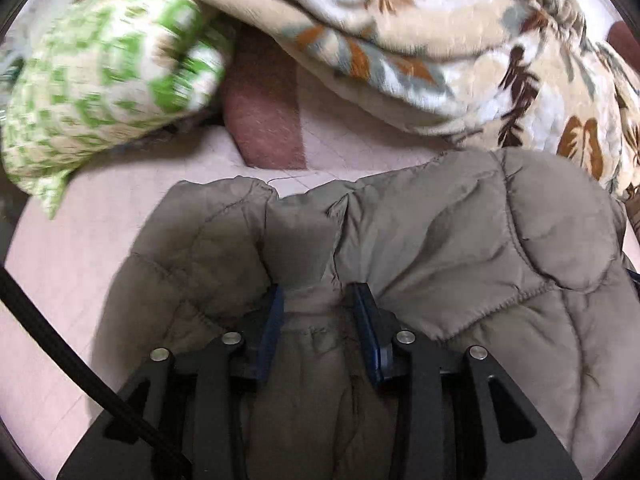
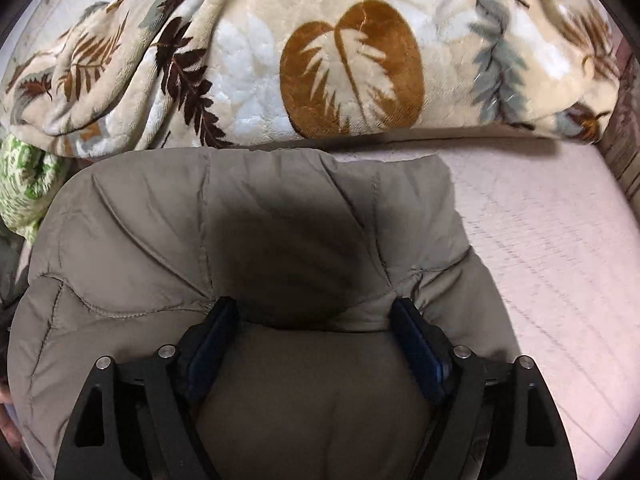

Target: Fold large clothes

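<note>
A khaki quilted padded jacket [image 1: 460, 248] lies on the pale pink bed sheet [image 1: 80, 248]. My left gripper [image 1: 318, 292] is shut on a bunched fold of the jacket, with fabric pinched between its blue pads. In the right wrist view the same jacket [image 2: 200, 220] fills the lower left. My right gripper [image 2: 314, 308] has its jaws wide apart, with a thick roll of jacket between the blue pads; the pads press into the fabric on both sides.
A beige plush blanket with leaf prints [image 2: 352, 68] is heaped along the far side of the bed; it also shows in the left wrist view [image 1: 400, 40]. A green-and-white patterned pillow [image 1: 108, 76] lies far left. Bare sheet [image 2: 540, 240] lies right of the jacket.
</note>
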Demonstrator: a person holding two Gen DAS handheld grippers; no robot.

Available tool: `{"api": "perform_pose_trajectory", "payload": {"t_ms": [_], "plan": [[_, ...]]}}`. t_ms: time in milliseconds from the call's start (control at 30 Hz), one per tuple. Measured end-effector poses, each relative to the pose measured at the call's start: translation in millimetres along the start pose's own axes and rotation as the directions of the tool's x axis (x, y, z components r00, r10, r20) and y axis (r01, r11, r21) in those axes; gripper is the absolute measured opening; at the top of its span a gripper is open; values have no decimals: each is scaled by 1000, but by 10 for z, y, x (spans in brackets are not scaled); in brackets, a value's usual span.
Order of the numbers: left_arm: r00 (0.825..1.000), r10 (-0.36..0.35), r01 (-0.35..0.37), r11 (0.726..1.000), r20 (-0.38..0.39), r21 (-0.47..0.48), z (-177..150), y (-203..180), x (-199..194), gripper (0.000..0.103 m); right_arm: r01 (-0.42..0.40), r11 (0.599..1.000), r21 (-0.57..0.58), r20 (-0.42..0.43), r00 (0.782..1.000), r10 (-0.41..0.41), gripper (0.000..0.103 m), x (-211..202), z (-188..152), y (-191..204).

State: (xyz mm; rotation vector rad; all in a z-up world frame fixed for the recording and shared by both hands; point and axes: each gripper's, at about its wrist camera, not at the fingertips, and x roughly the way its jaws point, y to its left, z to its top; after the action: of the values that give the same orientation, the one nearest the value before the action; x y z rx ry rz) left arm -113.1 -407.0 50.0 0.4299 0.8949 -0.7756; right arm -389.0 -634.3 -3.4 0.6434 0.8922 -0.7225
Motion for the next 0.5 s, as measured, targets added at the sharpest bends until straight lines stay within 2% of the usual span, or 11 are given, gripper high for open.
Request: {"api": "perform_pose_trajectory", "payload": {"t_ms": [67,133,167,267,400,433,500], "plan": [[997,-46,48,999,65,-24,-130,64,-324,36,18,1000,-23,62,998,-16,83,-281,-91,94],[988,-79,84,996,131,-35,-283,150,-648,44,-16,999,-37,142,990,21,83,-610,-244,128],[984,-69,75,997,167,-34,-389,181,-827,46,-25,999,-47,192,981,34,83,-856,-394,134],[969,-28,31,999,247,-11,-816,236,-1326,50,39,999,-37,252,967,-29,84,-1248,-762,138],[966,6,-5,1000,259,-5,-1404,296,-1692,53,-33,999,14,280,959,28,87,-1533,-1294,112],[966,17,-14,1000,259,-15,-1516,314,-1725,53,-42,998,41,294,955,28,87,-1583,-1501,88],[961,39,-29,999,275,-42,-1752,352,-1776,54,-36,997,67,286,958,16,87,-1593,-1702,93]]}}
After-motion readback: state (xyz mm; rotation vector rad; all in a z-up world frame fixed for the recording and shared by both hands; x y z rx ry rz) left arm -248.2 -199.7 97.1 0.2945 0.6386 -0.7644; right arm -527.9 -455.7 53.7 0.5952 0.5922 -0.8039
